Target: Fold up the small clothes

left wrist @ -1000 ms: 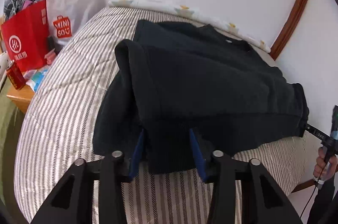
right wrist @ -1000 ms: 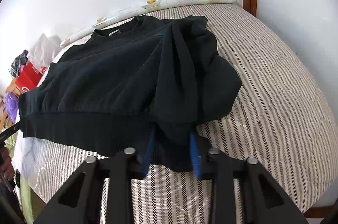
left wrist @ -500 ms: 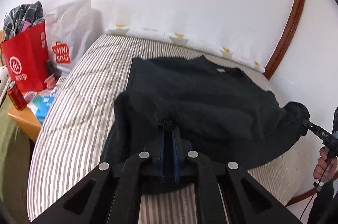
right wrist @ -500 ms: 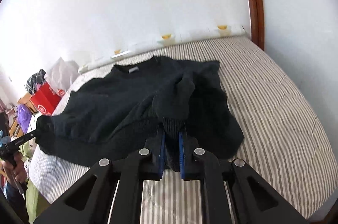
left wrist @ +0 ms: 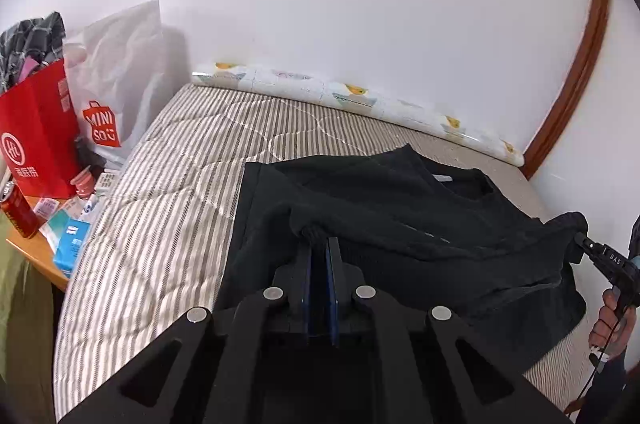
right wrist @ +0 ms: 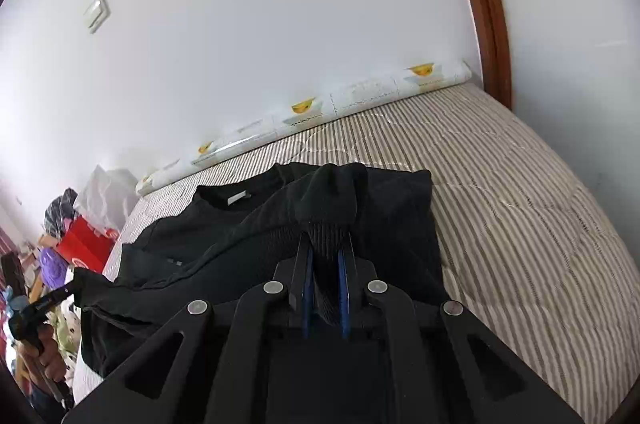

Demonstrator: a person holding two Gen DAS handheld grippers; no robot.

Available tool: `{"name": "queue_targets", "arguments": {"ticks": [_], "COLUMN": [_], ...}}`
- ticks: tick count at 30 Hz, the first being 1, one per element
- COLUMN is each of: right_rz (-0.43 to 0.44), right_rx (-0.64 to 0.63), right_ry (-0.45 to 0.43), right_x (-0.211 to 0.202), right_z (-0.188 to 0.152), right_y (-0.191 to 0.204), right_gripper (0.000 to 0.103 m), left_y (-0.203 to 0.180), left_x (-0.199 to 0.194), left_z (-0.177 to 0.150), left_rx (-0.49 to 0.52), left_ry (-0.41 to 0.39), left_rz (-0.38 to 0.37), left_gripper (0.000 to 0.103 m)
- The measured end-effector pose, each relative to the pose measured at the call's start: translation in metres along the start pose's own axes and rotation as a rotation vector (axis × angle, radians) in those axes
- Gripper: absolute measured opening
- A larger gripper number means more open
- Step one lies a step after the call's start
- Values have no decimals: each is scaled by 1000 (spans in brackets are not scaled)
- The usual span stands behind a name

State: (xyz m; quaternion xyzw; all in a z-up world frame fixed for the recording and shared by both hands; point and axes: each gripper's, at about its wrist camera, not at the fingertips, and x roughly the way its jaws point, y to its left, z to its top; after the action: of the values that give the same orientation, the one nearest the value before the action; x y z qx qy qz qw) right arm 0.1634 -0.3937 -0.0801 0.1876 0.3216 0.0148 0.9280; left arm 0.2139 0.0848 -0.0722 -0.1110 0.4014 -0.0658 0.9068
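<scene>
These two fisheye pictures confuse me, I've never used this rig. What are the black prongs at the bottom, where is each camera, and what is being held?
Each picture comes from a camera mounted on a hand-held two-finger gripper, looking along its fingers. The prongs are the left gripper and the right gripper. A black sweatshirt lies on a striped bed. Both grippers are shut on its ribbed edge, lifting it toward the collar. Each gripper also shows at the other picture's edge. Shopping bags stand beside the bed.

Bed [left wrist: 168, 208], covered in a grey-and-cream striped quilted spread, carries a black sweatshirt [left wrist: 400, 216] lying collar toward the wall, with a white patterned roll [left wrist: 352, 96] along the bed's far edge, against the wall.
</scene>
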Motion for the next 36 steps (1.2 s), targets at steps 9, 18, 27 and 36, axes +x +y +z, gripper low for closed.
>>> {"name": "queue_targets", "arguments": {"ticks": [9, 18, 27, 36], "right_rz": [-27, -55, 54, -18], "right_rx": [34, -3, -198, -222], "right_ry": [71, 56, 160, 265], "right_x": [64, 52, 23, 66], "right_z": [23, 32, -10, -37], "right_y": [-13, -4, 49, 55], "right_gripper": [12, 18, 22, 22], "left_y": [8, 7, 2, -18], "left_x": [54, 48, 2, 13], "left_z": [17, 20, -2, -29], "left_rx": [-51, -36, 3, 115], "left_ry": [104, 96, 42, 117], "left_rz": [1, -22, -70, -37], "left_gripper": [7, 25, 37, 38]}}
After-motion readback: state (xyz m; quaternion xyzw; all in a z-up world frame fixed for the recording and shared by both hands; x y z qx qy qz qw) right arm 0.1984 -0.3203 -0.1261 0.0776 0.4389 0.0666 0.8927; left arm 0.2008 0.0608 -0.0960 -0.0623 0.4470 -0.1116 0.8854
